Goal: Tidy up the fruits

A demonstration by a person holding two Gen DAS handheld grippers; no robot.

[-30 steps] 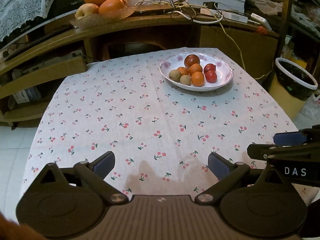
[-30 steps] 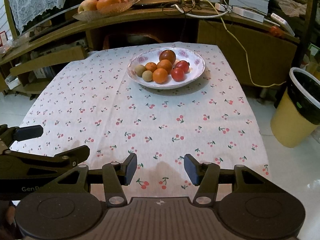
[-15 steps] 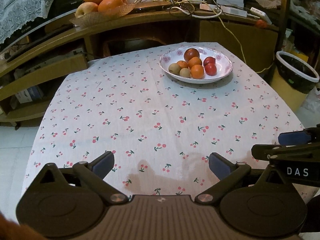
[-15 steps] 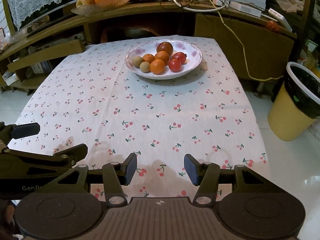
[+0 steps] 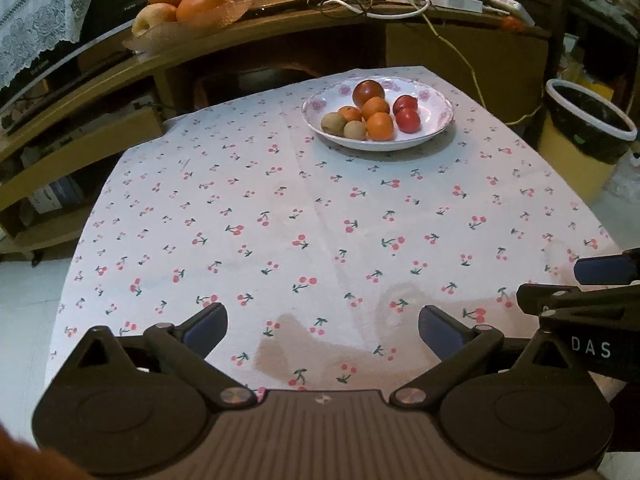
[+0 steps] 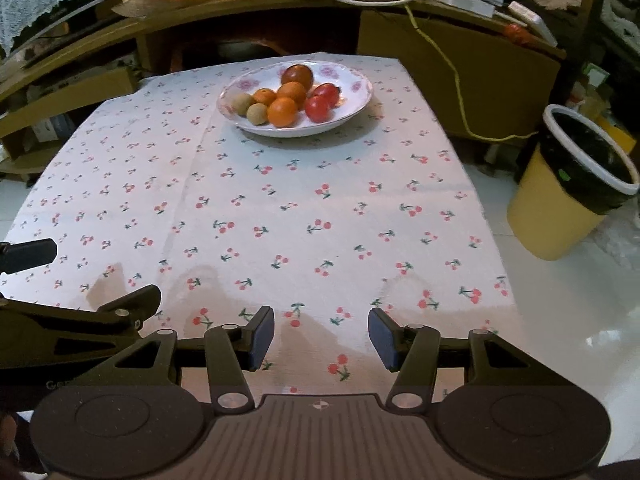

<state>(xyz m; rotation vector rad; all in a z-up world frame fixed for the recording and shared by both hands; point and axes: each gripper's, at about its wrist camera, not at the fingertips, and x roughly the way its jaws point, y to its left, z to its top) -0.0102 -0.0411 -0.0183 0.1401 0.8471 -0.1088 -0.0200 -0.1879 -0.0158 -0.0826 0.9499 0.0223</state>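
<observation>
The desk point(image 5: 320, 220), covered by a white cloth printed with cherries, carries only one load: a shallow white plate point(image 5: 434, 98) with pink flowers on its rim, set near the far edge, toward the far right corner. It looks like glazed china, so probably stiff, fairly heavy, smooth and breakable; a hold on its thin rim would likely slip, and the fruit is better lifted out piece by piece.

In the plate the fruit lies in a tight cluster, most pieces touching a neighbour. The biggest is a dark red round fruit point(image 5: 368, 93) at the back, perhaps an apple: firm and glossy, best taken across its widest part. In front of it sit three small oranges point(image 5: 379, 125); their dimpled peel should give good friction and yield a little, so a moderate squeeze across the middle ought to do. Two red tomatoes point(image 5: 408, 120) lie on the right side; thin-skinned, slick and easily bruised, they call for the gentlest grip. Two brownish-green fruits point(image 5: 333, 123) on the left, possibly kiwis, look dull-skinned, light and rather soft.

Both tools hover over the near edge, well apart from the plate. The left gripper point(image 5: 323, 325) has its fingers wide apart with nothing between them; the right gripper point(image 6: 321, 335) has its fingers apart too, more narrowly, and empty.
</observation>
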